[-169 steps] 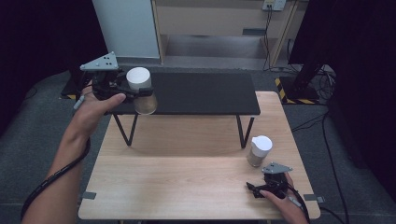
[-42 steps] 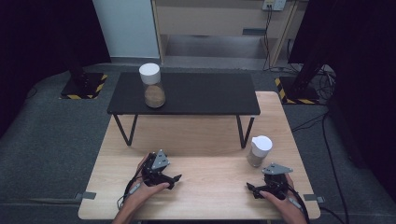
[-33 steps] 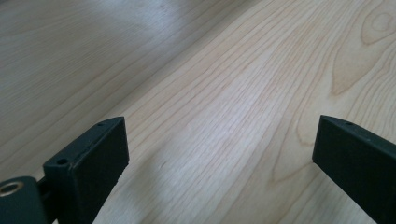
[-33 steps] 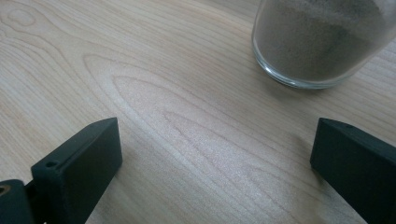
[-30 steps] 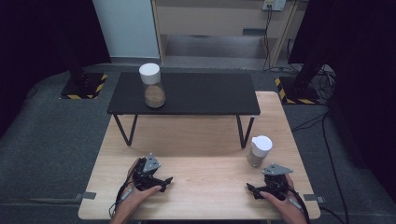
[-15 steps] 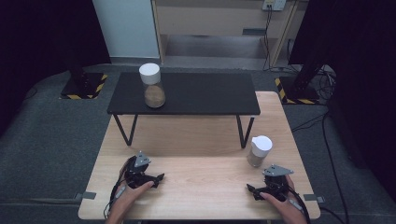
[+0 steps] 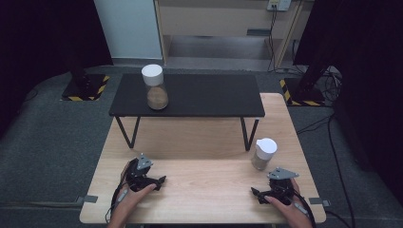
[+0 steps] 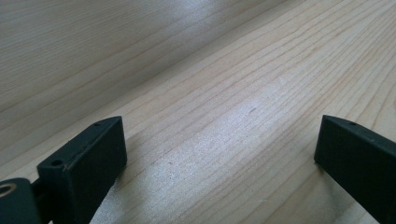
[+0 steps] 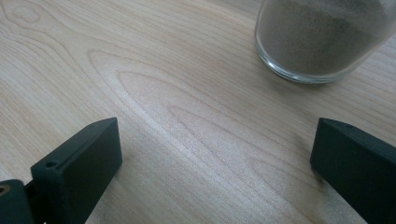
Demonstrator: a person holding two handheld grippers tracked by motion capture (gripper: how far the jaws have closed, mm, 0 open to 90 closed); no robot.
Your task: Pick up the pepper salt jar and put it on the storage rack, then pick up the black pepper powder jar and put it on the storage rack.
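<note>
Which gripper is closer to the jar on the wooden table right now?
Right. The right gripper rests just in front of the jar, jaws open; the left gripper sits across the table, far to the jar's left.

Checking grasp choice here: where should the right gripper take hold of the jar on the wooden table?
Probably the glass body of the jar, below its white lid. It stands upright just ahead of the open right gripper, so come level from the person's side, one jaw on each side of the round wall.
</note>
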